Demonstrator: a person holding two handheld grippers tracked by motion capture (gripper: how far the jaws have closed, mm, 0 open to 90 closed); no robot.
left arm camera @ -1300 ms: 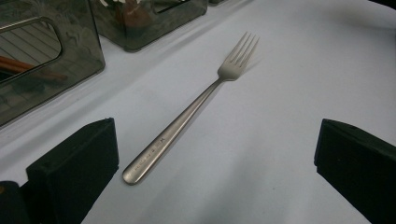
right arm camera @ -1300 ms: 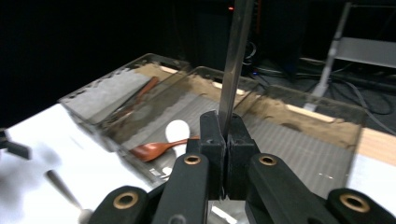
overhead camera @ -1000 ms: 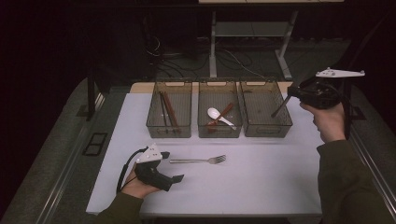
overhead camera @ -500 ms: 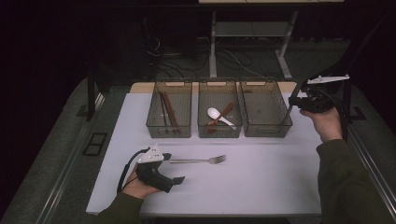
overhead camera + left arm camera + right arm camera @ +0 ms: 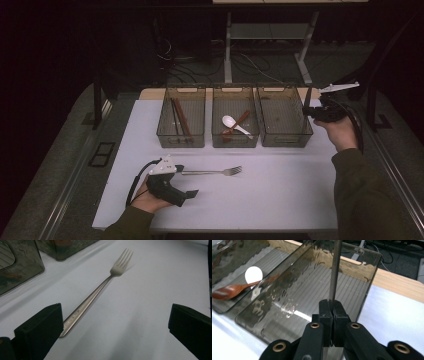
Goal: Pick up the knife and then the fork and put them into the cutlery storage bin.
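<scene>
A metal fork (image 5: 212, 172) lies on the white table (image 5: 280, 195), tines to the right. My left gripper (image 5: 187, 181) rests on the table at the fork's handle end, open. In the left gripper view the fork (image 5: 97, 290) runs away from the left jaw, and the left gripper (image 5: 115, 322) has nothing between its jaws. My right gripper (image 5: 312, 111) hovers at the right edge of the right bin (image 5: 282, 137), shut on a slim metal utensil (image 5: 306, 98) that points upward. In the right gripper view the right gripper (image 5: 333, 307) clamps the utensil's shaft (image 5: 335, 270); its far end is out of frame.
Three clear bins stand in a row at the back. The left bin (image 5: 165, 135) holds dark chopsticks (image 5: 180, 117). In the middle bin (image 5: 235, 142) lie a white spoon (image 5: 234, 123) and a wooden spoon (image 5: 240, 120). The right bin looks empty. The table's edges drop to a dark floor.
The right hand has turned and dropped slightly, so the held utensil swung from pointing down-left at the right bin to standing upright. The left gripper and fork have not moved.
</scene>
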